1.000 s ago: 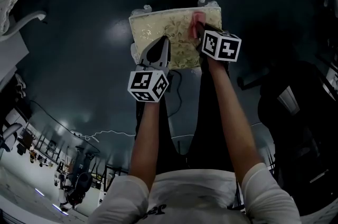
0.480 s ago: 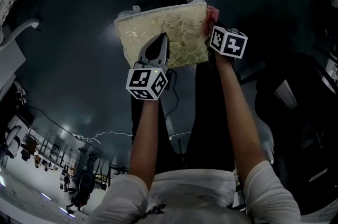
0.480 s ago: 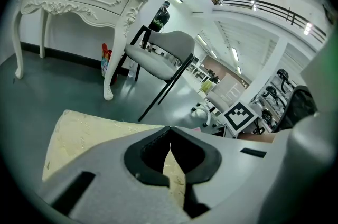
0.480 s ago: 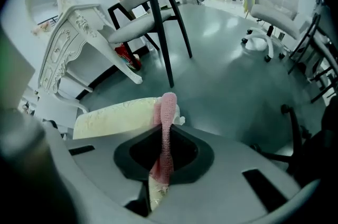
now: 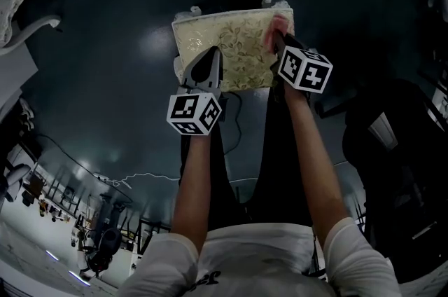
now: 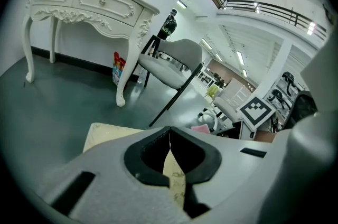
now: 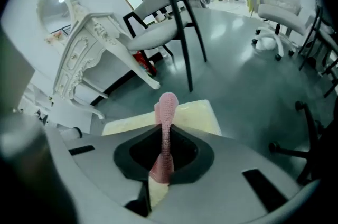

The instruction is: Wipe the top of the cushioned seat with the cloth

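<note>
Over a dark floor, in the head view, a person's arms reach down to a cream, leaf-patterned cushioned seat. The left gripper lies over the seat's near left part, its marker cube toward the camera. The right gripper is at the seat's right edge with a pink cloth at its tip, lying on the seat's far right corner. This view does not settle whether the left gripper touches the cushion.

From the left gripper view, the left gripper has its jaws pressed together with nothing between them; the cream seat shows beyond and below the tips. To the right are a bit of the pink cloth and the right gripper's marker cube. Behind stand a white carved dressing table and a white chair on black legs.

From the right gripper view, the right gripper is clamped on the cloth, which stands up as a narrow pink fold above the jaws and hangs below them. The seat lies just beyond the tips, the fold rising against its near edge. The dressing table, the black-legged chair and a white office chair stand farther back on the grey floor.
</note>
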Tool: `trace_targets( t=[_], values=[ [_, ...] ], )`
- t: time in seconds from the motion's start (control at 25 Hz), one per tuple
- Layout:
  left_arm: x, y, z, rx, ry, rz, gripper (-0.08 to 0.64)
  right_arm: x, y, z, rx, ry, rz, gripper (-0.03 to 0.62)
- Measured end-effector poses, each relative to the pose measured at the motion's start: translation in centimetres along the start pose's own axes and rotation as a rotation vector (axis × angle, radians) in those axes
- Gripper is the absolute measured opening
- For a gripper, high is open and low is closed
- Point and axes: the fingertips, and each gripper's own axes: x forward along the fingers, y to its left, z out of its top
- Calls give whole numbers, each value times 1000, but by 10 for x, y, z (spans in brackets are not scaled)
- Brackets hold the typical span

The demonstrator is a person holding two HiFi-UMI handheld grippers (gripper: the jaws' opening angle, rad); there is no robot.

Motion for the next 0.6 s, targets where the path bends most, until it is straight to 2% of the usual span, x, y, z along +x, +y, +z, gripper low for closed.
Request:
trace_targets(
  t=[0.2, 0.32, 0.44, 0.6],
  values=[
    [-33, 53, 17, -12, -39, 69, 15, 32, 118, -36, -54, 91, 213, 28],
    [-55, 88, 22, -24, -58, 111, 15, 55, 177, -65, -110, 168, 297, 28],
    [-76, 120, 24, -43, -69, 146, 15, 76, 221, -90, -160, 226, 325, 28],
    [-94, 145, 22, -63, -74, 174, 15, 103, 248, -113, -193, 288, 302, 28]
  ],
)
